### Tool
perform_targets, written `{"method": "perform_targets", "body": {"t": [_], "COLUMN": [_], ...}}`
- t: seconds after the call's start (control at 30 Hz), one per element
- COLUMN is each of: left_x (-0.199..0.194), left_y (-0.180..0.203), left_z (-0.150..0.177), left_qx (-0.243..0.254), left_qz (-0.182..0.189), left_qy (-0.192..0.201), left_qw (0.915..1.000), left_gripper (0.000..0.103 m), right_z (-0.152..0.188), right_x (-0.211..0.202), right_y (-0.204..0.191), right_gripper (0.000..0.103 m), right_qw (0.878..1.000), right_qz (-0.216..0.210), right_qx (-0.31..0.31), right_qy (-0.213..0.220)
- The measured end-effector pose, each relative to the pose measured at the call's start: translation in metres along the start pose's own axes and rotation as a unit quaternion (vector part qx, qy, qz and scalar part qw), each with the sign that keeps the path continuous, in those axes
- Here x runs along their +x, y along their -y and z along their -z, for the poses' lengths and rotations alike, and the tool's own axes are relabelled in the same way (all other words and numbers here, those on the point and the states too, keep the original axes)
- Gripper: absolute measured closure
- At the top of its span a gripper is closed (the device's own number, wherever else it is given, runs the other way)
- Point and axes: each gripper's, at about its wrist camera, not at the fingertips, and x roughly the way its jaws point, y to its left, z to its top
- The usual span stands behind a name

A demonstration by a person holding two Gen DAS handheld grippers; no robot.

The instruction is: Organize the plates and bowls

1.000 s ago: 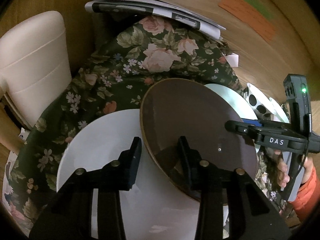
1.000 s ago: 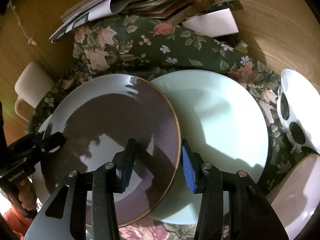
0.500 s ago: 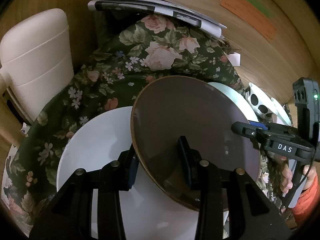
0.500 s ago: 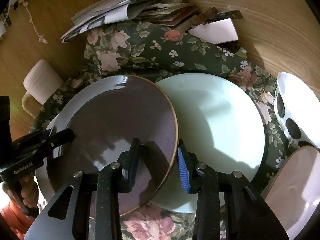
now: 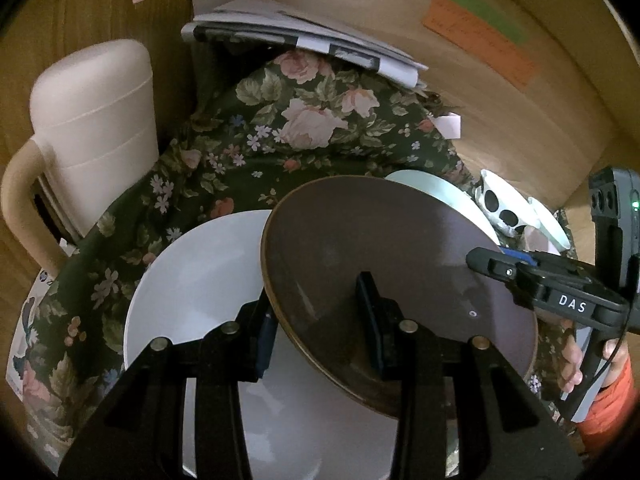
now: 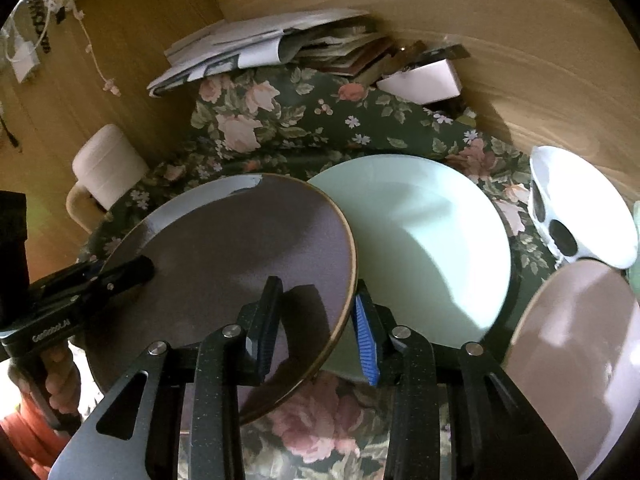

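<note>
A brown plate (image 5: 380,264) hangs tilted above the table, held from both sides. My left gripper (image 5: 312,292) is shut on its left rim, one finger on top and one beneath. At the opposite rim my right gripper (image 6: 318,284) is shut on the brown plate (image 6: 240,256), with the blue pad (image 6: 365,340) under the edge. Each gripper shows in the other's view: the right gripper (image 5: 492,264) and the left gripper (image 6: 132,272). A white plate (image 5: 200,280) lies below on the left. A pale green plate (image 6: 424,240) lies to the right.
A floral cloth (image 5: 288,132) covers the table. A black-spotted white bowl (image 6: 580,208) and a pink plate (image 6: 580,344) sit at the right. Newspapers (image 5: 300,36) and a white box (image 6: 424,80) crowd the back by the wooden wall. A cream chair (image 5: 96,120) stands at the left.
The right jaws have narrowed onto the brown plate's rim. The plate has come up off the pale green plate and shifted left over the white one.
</note>
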Motion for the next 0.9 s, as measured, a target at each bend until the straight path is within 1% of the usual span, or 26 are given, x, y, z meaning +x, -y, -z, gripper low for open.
{"method": "perform_targets", "body": {"t": [0.53,0.9], "left_x": [-0.039,-0.06], "left_y": [0.033,0.058], "left_z": [0.019,0.041], "left_qx": [0.031,0.049], "left_qz": [0.017,0.028], "left_qy": [0.027,0.033], "left_qw": [0.999,0.9978], "left_gripper": [0.065,0.065], "right_z": [0.032,0.063], "right_x": [-0.05,-0.081], "right_y": [-0.005,-0.001], "right_gripper": [0.072,0.072], "right_qw": [0.999,0.998], "right_qz": [0.017,0.025], "right_qx": [0.009,0.023], "right_qy": [0.045,0.058]}}
